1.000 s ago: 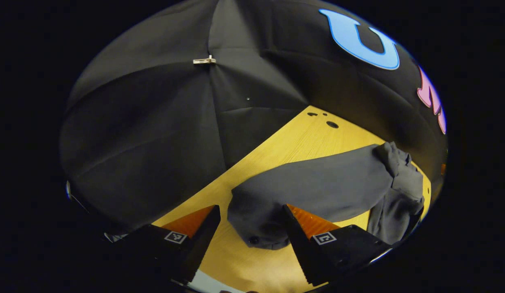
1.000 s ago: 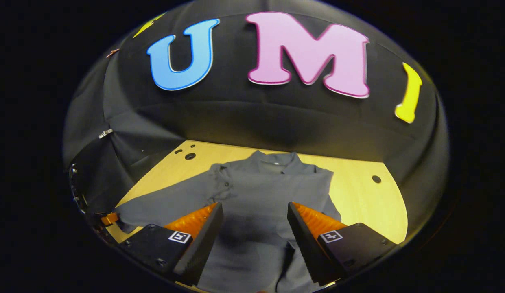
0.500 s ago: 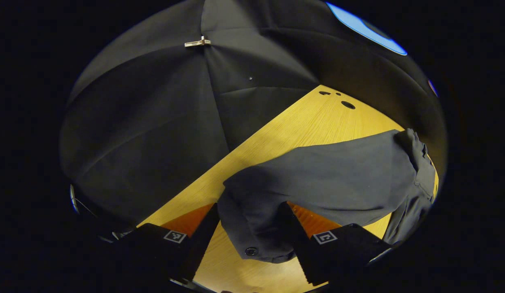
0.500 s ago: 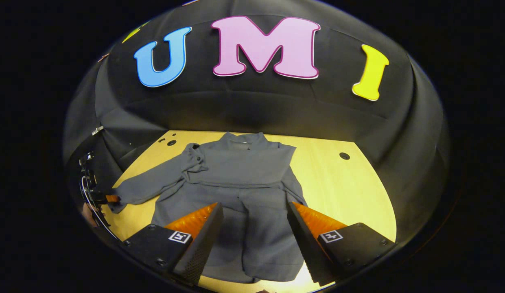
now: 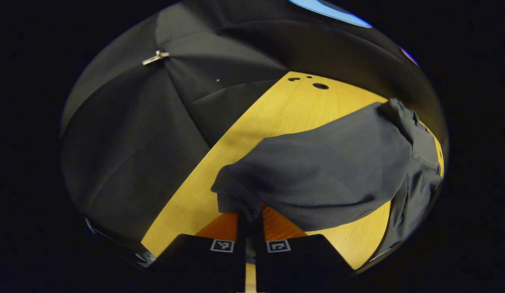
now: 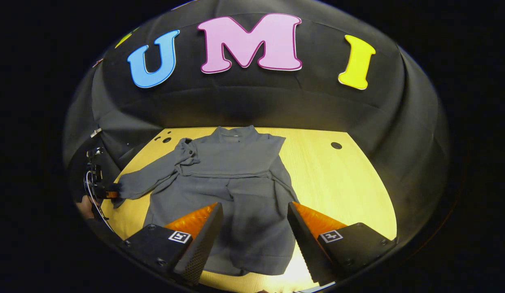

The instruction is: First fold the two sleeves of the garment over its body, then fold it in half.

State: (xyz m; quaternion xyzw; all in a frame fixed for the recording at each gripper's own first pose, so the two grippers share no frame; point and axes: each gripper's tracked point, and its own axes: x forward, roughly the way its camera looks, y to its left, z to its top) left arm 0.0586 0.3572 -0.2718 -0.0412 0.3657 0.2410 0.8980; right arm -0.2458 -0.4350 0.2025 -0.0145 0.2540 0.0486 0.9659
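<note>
At the bottom centre of the left gripper view, the left claw (image 5: 250, 221) is seen closed, with the cuff end of the sleeve (image 5: 317, 171) pinched between its two fingers. From there the sleeve is stretched toward the upper right of the frame, where it joins the bunched shoulder of the shirt (image 5: 419, 162) at the right edge. The wooden worktop (image 5: 276, 118) lies beneath it, with small dark holes near its far corner.

In the right gripper view, the right claw (image 6: 254, 234) is seen at the bottom with its fingers spread wide and nothing between them. Just beyond them, the grey shirt (image 6: 232, 179) is laid flat on the worktop (image 6: 342, 183), hem nearest and collar farthest. One sleeve is already laid across the chest. The other sleeve (image 6: 148, 183) is extended to the left of the frame, its end held by the left claw (image 6: 110, 194) at the left edge.
</note>
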